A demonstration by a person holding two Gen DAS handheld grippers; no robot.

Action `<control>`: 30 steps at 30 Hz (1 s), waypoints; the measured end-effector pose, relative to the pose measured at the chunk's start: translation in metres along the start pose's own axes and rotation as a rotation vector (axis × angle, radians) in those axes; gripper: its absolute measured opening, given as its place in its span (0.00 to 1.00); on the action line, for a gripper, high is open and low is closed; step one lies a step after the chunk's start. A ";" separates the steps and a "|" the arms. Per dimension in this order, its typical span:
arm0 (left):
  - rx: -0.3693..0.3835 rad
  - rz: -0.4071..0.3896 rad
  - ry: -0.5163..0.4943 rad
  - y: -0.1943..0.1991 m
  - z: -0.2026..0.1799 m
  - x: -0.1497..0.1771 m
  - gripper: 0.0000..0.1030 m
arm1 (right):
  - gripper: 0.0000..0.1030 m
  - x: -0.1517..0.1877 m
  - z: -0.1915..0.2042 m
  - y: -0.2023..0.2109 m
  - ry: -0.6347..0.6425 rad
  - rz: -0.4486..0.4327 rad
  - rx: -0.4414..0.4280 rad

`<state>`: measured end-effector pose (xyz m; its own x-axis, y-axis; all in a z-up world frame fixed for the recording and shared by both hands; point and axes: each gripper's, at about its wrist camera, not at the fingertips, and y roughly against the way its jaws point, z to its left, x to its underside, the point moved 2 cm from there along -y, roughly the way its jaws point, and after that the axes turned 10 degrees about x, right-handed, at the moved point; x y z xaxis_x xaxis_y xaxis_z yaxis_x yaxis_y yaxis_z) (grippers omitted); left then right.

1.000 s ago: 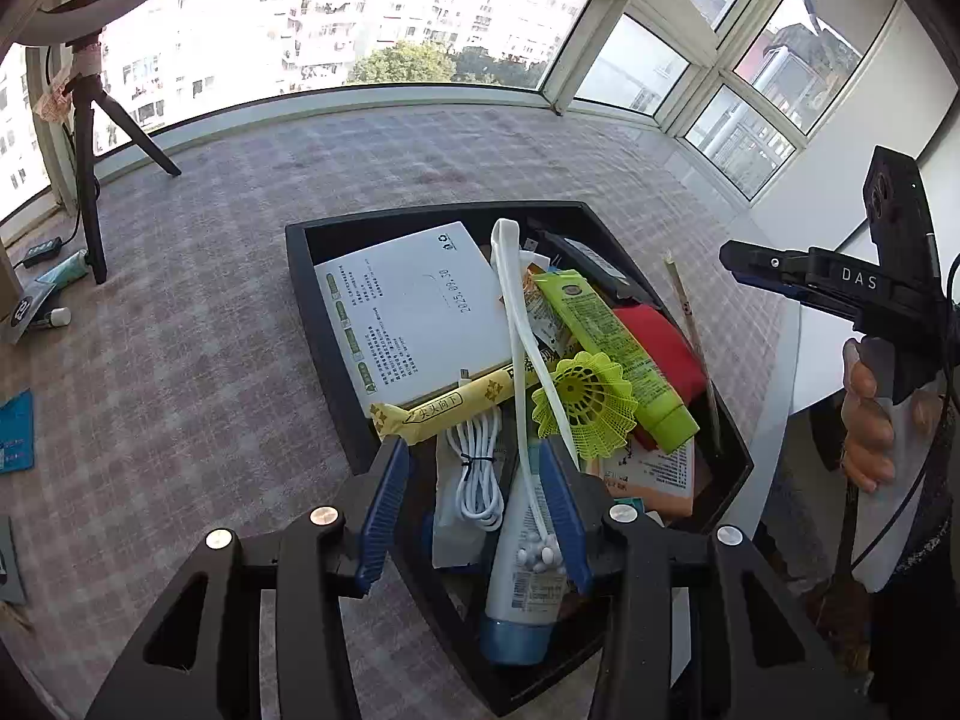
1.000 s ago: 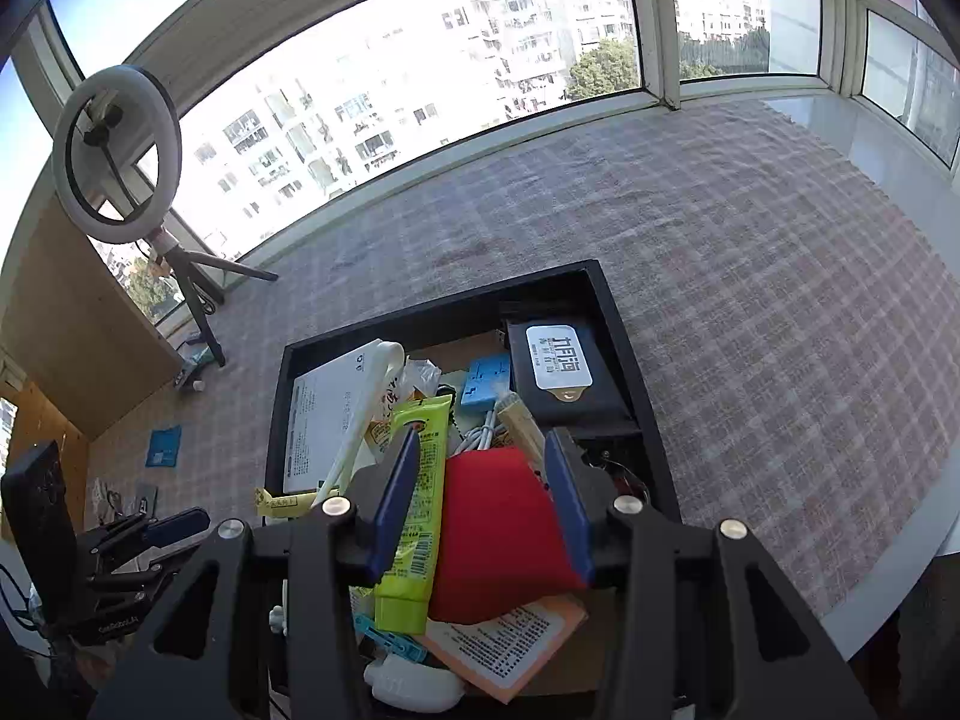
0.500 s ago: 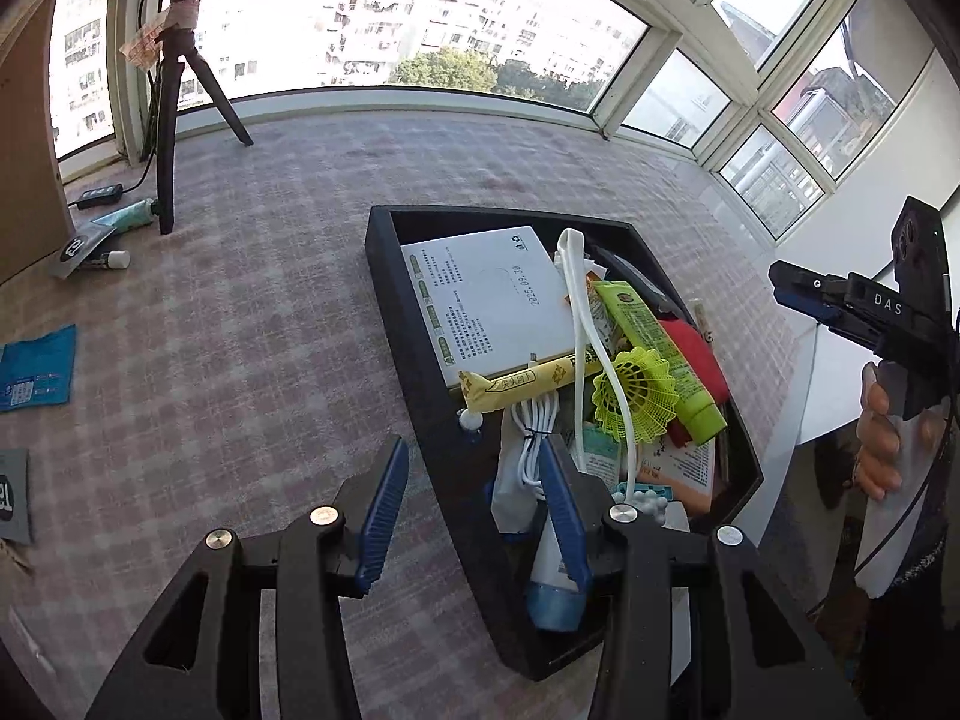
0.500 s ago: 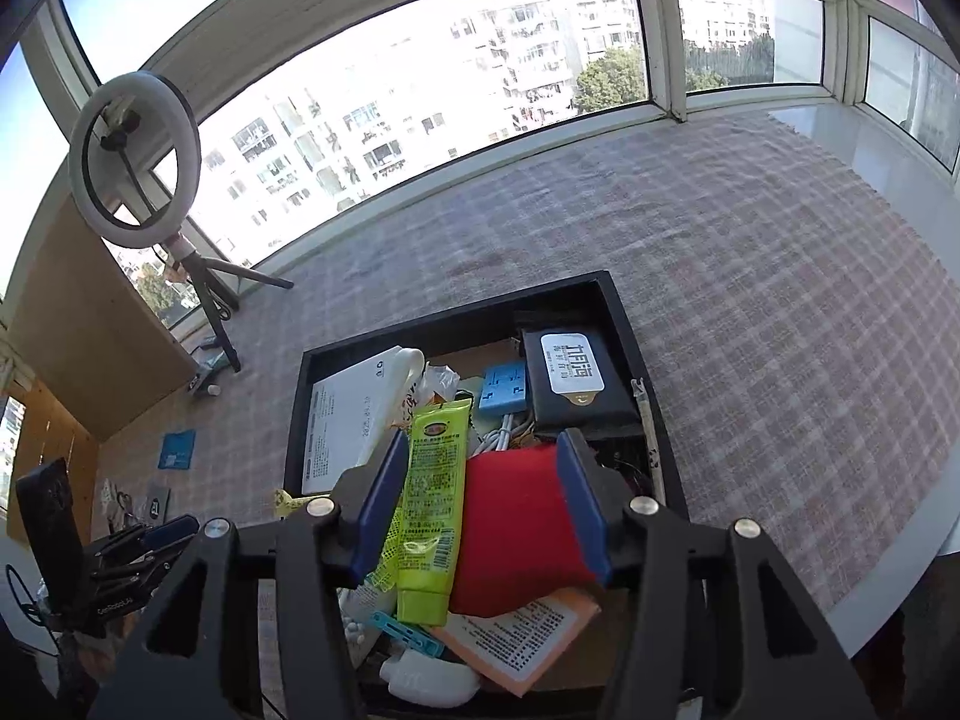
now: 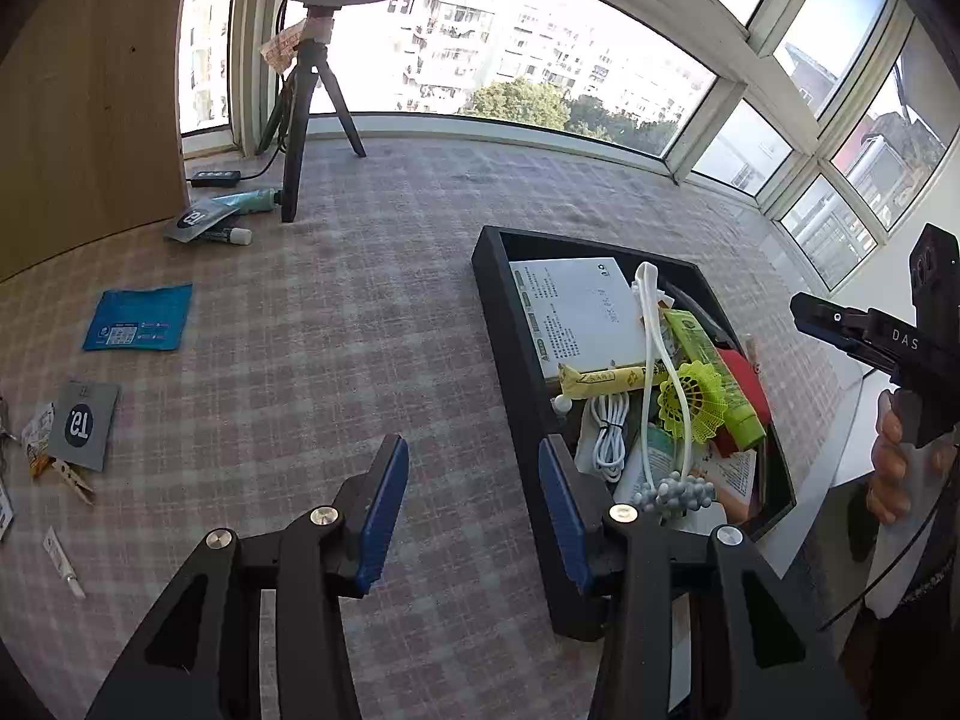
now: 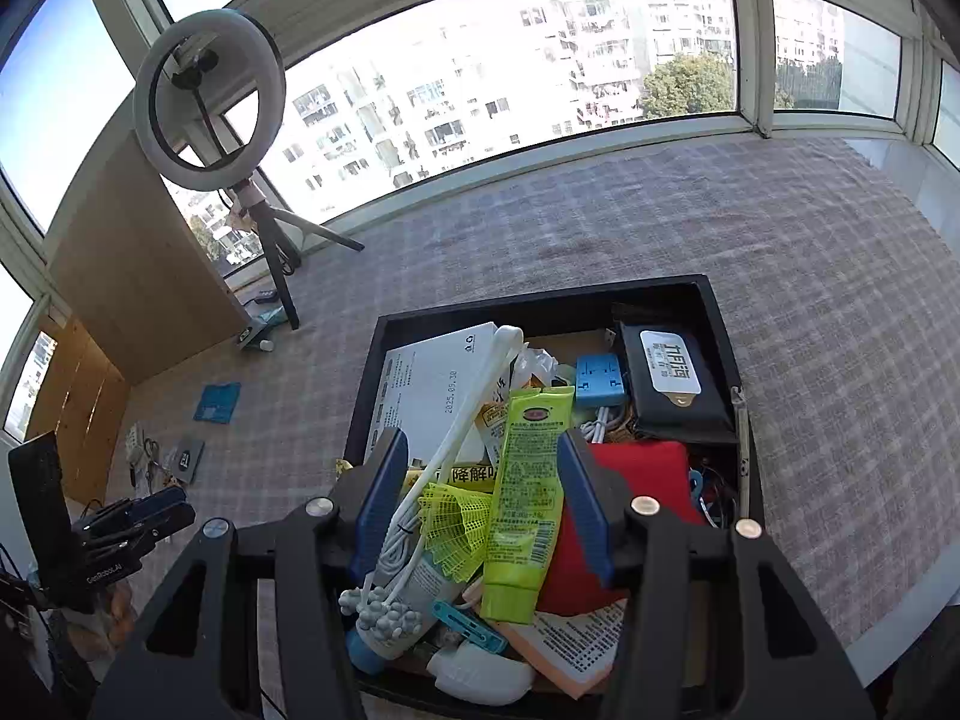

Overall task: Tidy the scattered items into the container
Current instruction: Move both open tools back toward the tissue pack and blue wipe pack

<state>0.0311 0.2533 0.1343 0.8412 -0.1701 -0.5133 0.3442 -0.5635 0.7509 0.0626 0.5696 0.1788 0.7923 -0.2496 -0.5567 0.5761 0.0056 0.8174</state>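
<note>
nearest us, our left gripper (image 5: 474, 501) stands spread with nothing between its pads, now over bare checked cloth (image 5: 336, 324) just left of the black tray (image 5: 498, 324); a second ago it hung over the tray's near end, so we have swung it away and out toward the loose things. our right gripper (image 6: 480, 492) hovers above the tray's near half, its jaws having just been opening a little wider, and they pinch nothing: the green tube (image 6: 528, 480), red pouch (image 6: 636, 480) and yellow shuttlecock (image 6: 450, 528) lie below in the tray, untouched. the tray is already heaped. farther left on the cloth the task's remaining things wait: a clothespin (image 5: 72, 480) and grey sachet (image 5: 83, 425) near the edge, a blue packet (image 5: 139, 318) beyond, then a tube and sachet (image 5: 198, 219) by the tripod foot. we judge the left hand is heading for one of these next, which one we cannot tell.
</note>
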 end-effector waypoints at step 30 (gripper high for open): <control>-0.228 -0.194 0.158 0.142 0.118 0.022 0.51 | 0.53 0.012 0.204 0.020 0.323 -0.040 -0.131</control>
<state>0.0498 0.0739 0.1808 0.7992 0.0596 -0.5982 0.5733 -0.3749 0.7286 0.0429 0.3687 0.2191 0.7794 0.0671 -0.6229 0.6120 0.1313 0.7799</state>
